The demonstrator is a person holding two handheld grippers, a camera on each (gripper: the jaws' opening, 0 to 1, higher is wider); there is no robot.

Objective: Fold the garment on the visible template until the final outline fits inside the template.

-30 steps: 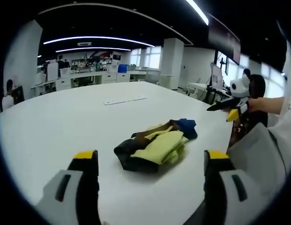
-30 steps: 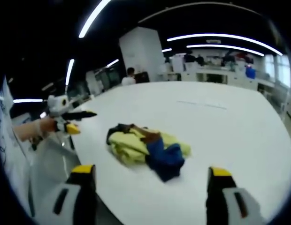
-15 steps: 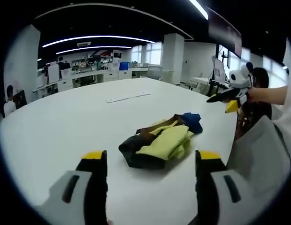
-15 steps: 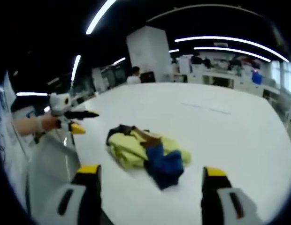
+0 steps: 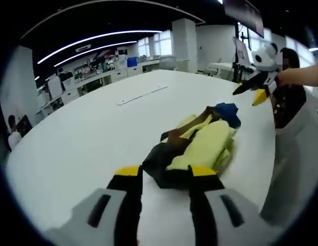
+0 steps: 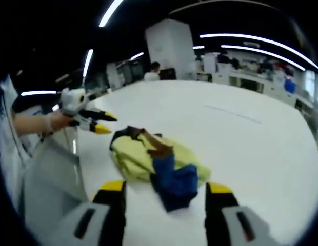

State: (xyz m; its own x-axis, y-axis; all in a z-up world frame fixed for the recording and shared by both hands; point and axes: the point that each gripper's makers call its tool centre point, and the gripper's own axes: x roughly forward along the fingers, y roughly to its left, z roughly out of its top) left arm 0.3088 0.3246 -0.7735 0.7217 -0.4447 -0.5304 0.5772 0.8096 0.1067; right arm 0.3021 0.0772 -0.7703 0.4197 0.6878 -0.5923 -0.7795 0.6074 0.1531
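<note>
The crumpled garment [image 5: 197, 148] is lying on the white table [image 5: 87, 128]. Both the left gripper [image 5: 165, 177] and right gripper [image 6: 166, 190] are hovering near it, jaws open and empty.

Both tongs are hovering with jaws apart and holding nothing, the left tongs [image 5: 161, 177] showing a narrower gap than the right tongs [image 6: 166, 187], each gripped by a hand [image 6: 55, 121].

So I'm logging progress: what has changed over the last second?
Both grippers came closer to the crumpled garment, and their fingers narrowed: left gripper, right gripper. Neither has hold of anything yet. The garment lies bunched as before on the white table.
</note>
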